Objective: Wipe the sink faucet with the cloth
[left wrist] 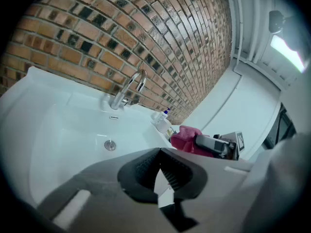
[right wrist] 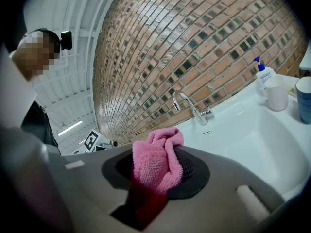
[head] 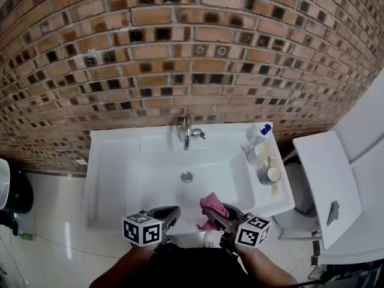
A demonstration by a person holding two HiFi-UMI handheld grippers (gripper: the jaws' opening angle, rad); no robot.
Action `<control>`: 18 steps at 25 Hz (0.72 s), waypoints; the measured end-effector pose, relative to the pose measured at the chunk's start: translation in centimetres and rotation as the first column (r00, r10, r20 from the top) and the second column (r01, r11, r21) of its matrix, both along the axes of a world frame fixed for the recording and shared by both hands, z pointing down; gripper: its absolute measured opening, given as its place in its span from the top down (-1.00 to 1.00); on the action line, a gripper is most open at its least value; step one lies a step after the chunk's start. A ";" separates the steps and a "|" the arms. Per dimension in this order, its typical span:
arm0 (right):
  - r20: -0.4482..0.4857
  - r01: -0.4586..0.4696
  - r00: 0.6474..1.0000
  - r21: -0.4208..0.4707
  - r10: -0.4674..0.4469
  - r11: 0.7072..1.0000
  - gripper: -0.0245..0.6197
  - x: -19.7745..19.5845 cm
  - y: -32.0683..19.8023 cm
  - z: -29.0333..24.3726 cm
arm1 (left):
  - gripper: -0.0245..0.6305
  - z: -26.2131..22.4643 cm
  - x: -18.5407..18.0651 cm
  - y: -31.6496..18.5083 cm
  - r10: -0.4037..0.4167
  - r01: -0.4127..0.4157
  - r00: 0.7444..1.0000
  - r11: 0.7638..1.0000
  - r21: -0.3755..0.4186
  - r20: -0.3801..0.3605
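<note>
A view steeply down onto a white sink (head: 114, 143) set against a brick wall (head: 180, 53), with the person standing at its front edge and a gripper in each hand. The right gripper (head: 217, 213) is clamped on a bunched pink cloth (head: 211, 204), which stands up out of the jaws and hangs just above the front rim of the basin. The left gripper (head: 167, 213) is beside it, a little to the left, its jaws brought together at the tips with nothing between them. The chrome faucet (head: 186, 131) stands in the middle of the sink's back rim, straight ahead across the whole basin, well apart from both grippers; its body rises upright and the spout arches forward toward the person, with a small handle on its right side. The drain (head: 186, 176) lies between the cloth and the faucet. The two grippers look about equally far from the faucet, but the right one carries the cloth, so the reach is likely forward and slightly left. A pump bottle (head: 261, 134) and two cups (head: 260, 153) stand on the sink's right ledge.
</note>
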State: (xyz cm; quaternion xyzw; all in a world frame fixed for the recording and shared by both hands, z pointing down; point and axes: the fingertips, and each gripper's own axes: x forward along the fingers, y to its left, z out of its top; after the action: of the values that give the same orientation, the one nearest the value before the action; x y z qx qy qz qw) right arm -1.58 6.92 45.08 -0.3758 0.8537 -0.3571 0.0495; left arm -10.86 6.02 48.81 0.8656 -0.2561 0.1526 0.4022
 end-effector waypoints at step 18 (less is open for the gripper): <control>-0.066 -0.146 0.987 0.012 0.146 0.989 0.50 -1.9 -1.0 0.5 | 0.92 0.8 -4.1 0.5 0.139 -0.139 0.990 0.990 0.025 0.021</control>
State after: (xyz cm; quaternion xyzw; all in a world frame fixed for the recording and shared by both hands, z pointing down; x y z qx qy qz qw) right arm -3.47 5.92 45.53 -0.4489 0.8263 -0.3367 0.0484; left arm -15.01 6.47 49.58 0.8852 -0.2010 0.1853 0.3765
